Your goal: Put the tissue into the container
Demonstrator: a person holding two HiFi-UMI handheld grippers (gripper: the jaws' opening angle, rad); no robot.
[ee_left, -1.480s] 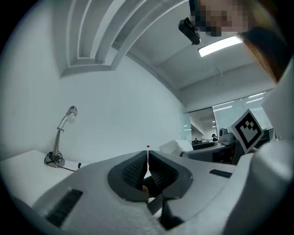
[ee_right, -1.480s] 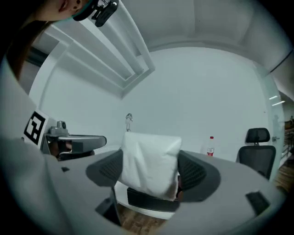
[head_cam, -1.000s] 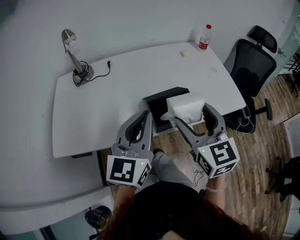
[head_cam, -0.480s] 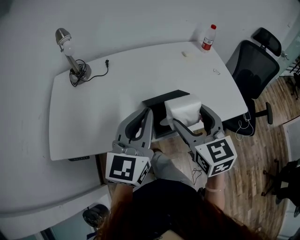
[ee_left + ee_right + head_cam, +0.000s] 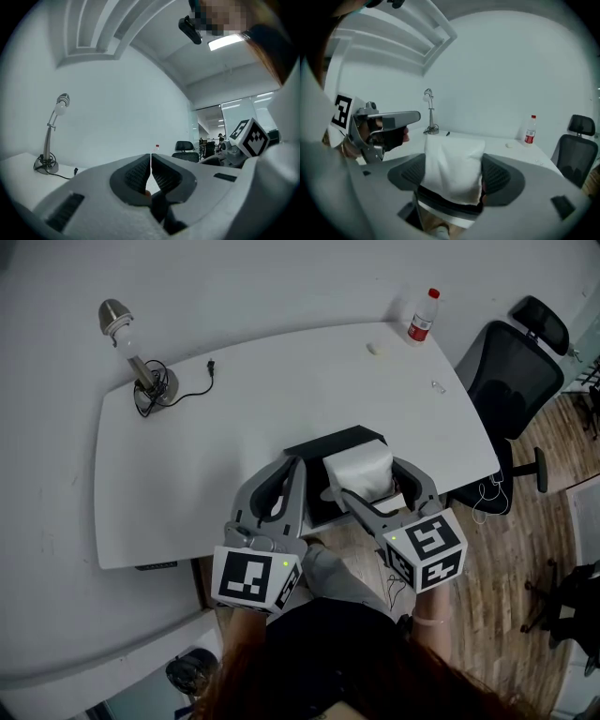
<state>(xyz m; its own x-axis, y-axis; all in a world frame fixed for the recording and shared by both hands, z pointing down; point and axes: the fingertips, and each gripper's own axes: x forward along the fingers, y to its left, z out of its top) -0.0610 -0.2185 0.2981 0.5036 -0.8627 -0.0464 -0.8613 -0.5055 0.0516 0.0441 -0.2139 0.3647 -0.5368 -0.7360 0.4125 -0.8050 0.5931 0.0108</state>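
The right gripper (image 5: 366,480) (image 5: 454,174) holds the tissue (image 5: 358,468) (image 5: 451,157). Its jaws stand moderately apart, one on each side of the white wad. In the right gripper view the tissue fills the gap between the ribbed pads and rises above them as a soft, folded block.

In the head view the tissue lies over the right part of the container (image 5: 326,438), a black open box directly below and just ahead of this gripper. Whether the tissue touches the inside of the box cannot be told.

Just to the left of the right gripper is the left gripper (image 5: 293,471) (image 5: 150,161). Its jaws are pressed together, with only a hairline between the pads and nothing held. Its tips are at the container's left edge.

The container sits at the near edge of the white table (image 5: 206,456), which spreads out ahead of both grippers. Well ahead of the left gripper and off to its left, a desk lamp (image 5: 131,351) (image 5: 49,140) (image 5: 430,111) stands at the far corner, with its cable trailing beside the base.

Far ahead of the right gripper and slightly to its right stands a bottle (image 5: 422,317) (image 5: 529,130) with a red cap and label. A small pale object (image 5: 375,349) lies near it on the table. To the right of the right gripper, beyond the table's edge, a black office chair (image 5: 511,371) (image 5: 577,149) stands on the wooden floor (image 5: 525,549).
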